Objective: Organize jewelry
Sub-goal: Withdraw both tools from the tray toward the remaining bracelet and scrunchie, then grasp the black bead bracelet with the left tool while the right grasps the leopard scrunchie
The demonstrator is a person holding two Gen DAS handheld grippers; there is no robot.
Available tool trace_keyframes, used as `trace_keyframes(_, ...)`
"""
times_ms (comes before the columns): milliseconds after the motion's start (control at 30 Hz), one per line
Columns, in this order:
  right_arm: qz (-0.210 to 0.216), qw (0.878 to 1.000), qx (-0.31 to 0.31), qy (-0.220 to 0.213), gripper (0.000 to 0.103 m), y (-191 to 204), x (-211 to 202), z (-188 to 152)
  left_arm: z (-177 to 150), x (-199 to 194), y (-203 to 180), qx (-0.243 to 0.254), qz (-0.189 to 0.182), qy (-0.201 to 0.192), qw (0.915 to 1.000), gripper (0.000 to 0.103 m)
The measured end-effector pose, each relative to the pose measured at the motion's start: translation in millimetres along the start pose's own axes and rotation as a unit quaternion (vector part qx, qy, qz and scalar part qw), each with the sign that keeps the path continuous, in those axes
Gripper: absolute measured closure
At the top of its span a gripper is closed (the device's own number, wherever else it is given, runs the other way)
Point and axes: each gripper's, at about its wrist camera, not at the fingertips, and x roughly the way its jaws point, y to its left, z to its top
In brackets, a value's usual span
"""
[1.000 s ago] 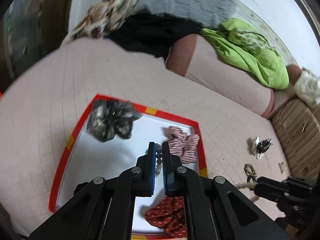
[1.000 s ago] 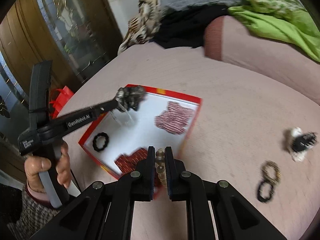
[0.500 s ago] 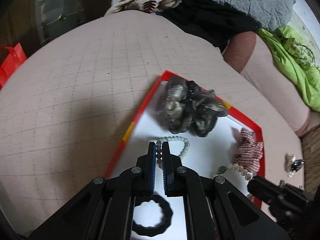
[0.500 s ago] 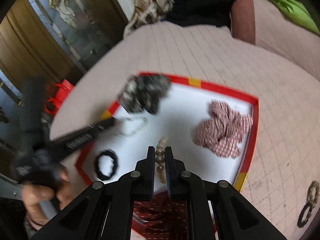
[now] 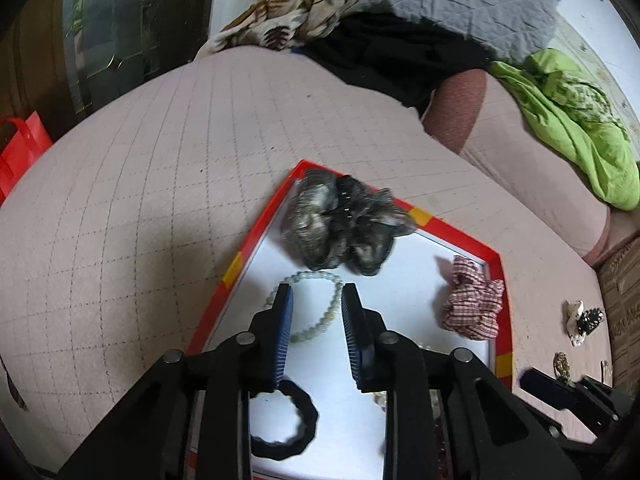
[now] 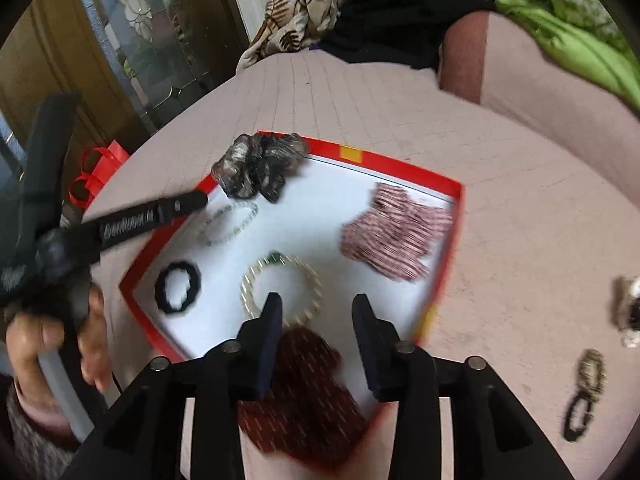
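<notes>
Both our grippers have let go since half a second ago: the left gripper (image 5: 312,292) then pinched the pale green bead bracelet (image 5: 316,300) and the right gripper (image 6: 316,300) pinched the cream bead bracelet (image 6: 280,284), and now each pair of jaws stands spread with nothing between them. We see the pale green bead bracelet lying flat on the white floor of the red-rimmed tray (image 5: 244,256), near its left rim and just near of the dark grey scrunchie (image 5: 340,224) in the far corner. From the right wrist view the cream bead bracelet lies in the middle of the tray, a small green bead at its far side, its near arc just beyond our right fingertips. A black hair tie (image 6: 177,287) sits left of it by the near left rim, a pink checked scrunchie (image 6: 396,232) lies toward the right rim, and a dark red dotted scrunchie (image 6: 300,392) rests at the near edge under our right gripper. Out on the pink quilted bed (image 6: 500,240), right of the tray, two linked hair ties (image 6: 586,392) and a white and black clip (image 6: 630,312) lie apart from it
</notes>
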Motion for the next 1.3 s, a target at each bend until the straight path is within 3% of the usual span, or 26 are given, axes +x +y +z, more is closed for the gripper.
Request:
trace_keyframes(167, -0.039, 0.999, 0.008, -0.005, 0.059, -31.4, -39.4, -40.6, -7.8, -10.0, -13.8, 0.01, -0.006, -0.009, 0.9999, 0.071)
trace_keyframes(367, -0.088, 0.992, 0.088, -0.015, 0.059, -95.7, -94.2, -101.5, -24.1, -22.9, -48.2, 0.038, -0.009, -0.023, 0.9989, 0.071)
trace_keyframes(667, -0.133, 0.97, 0.19, -0.068, 0.058, -176.0, -170.9, -171.5, -63.9, -51.7, -146.9, 0.124, -0.04, -0.027, 0.9911, 0.07)
trace_keyframes(767, -0.131, 0.964, 0.218, -0.08, 0.056, -194.7, -181.0, -186.8, -85.3, -65.6, -180.0, 0.153, -0.052, -0.021, 0.9867, 0.061)
trace_keyframes(1033, -0.132, 0.958, 0.24, -0.079, 0.056, -217.4, -180.8, -212.2, -128.7, -85.6, -257.1, 0.222, -0.089, 0.013, 0.9709, 0.06)
trace_keyframes(1300, -0.149, 0.951, 0.252, -0.097, 0.056, -246.8, -191.1, -237.2, -136.0, -71.7, -288.2, 0.205, -0.1, 0.057, 0.972, 0.057)
